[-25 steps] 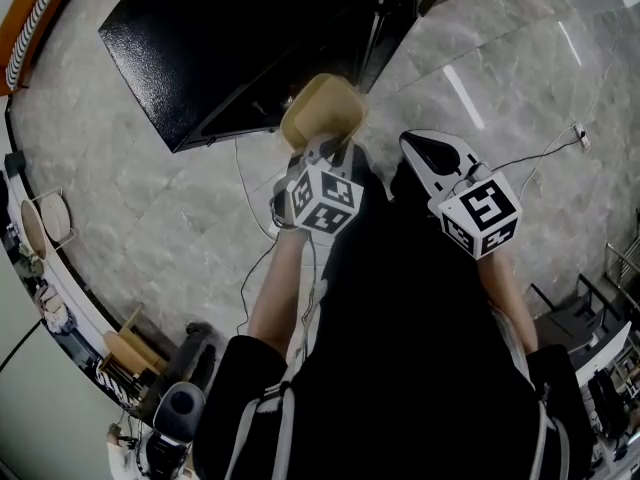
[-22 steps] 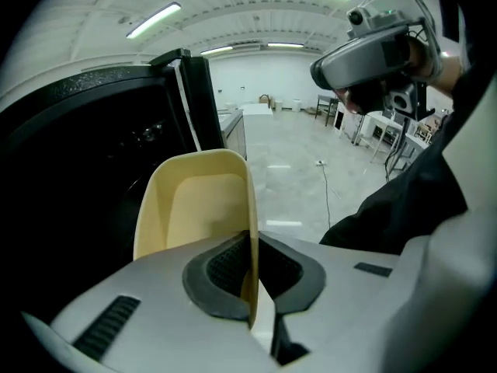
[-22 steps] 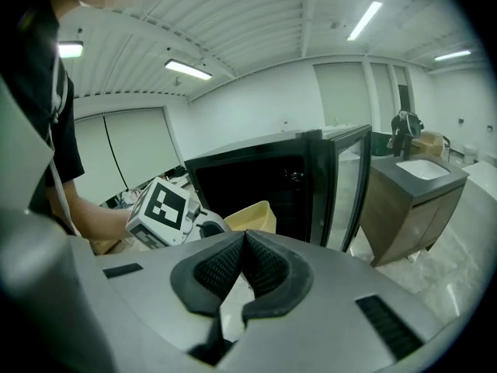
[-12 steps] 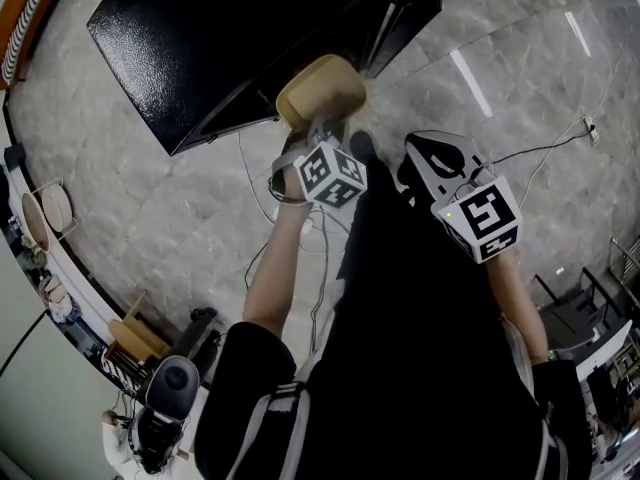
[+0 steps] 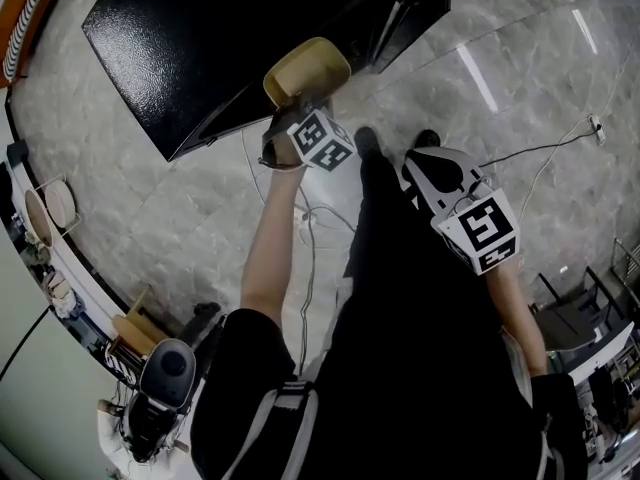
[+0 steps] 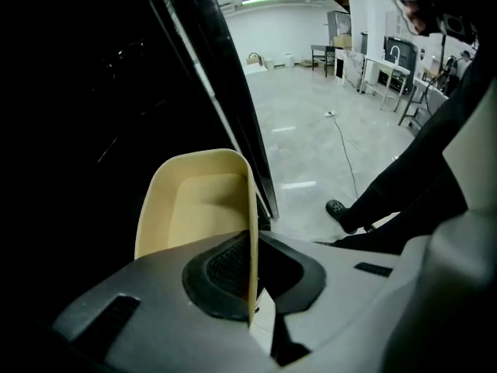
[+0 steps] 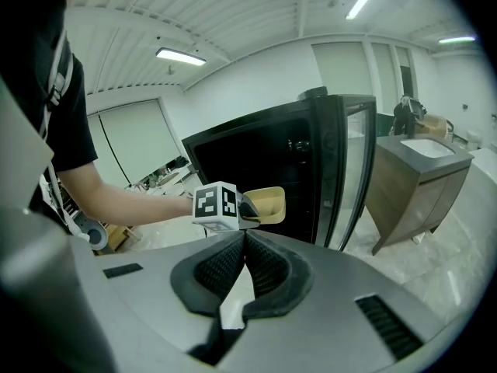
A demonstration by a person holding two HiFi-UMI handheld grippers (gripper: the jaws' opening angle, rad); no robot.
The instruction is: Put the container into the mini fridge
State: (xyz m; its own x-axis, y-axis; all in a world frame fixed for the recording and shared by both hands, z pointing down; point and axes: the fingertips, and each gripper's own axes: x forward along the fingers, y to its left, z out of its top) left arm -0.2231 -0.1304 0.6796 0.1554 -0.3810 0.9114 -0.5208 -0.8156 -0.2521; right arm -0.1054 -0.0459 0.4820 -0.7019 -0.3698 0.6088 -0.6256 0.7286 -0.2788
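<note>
Your left gripper (image 6: 251, 290) pinches the beige container (image 6: 198, 200) by its side wall. Your right gripper (image 7: 242, 247) is pressed together, empty. The container hangs before the open mini fridge (image 6: 78, 92), which lies at its 10 o'clock; it is not yet inside. Insertion and release remain.

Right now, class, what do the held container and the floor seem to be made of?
Container: probably plastic, matte beige; its wall is thin and smoothly moulded, with rounded corners. Floor: looks like polished grey marble or marble-look tile; it has a veined pattern, and ceiling lights reflect in it.
</note>
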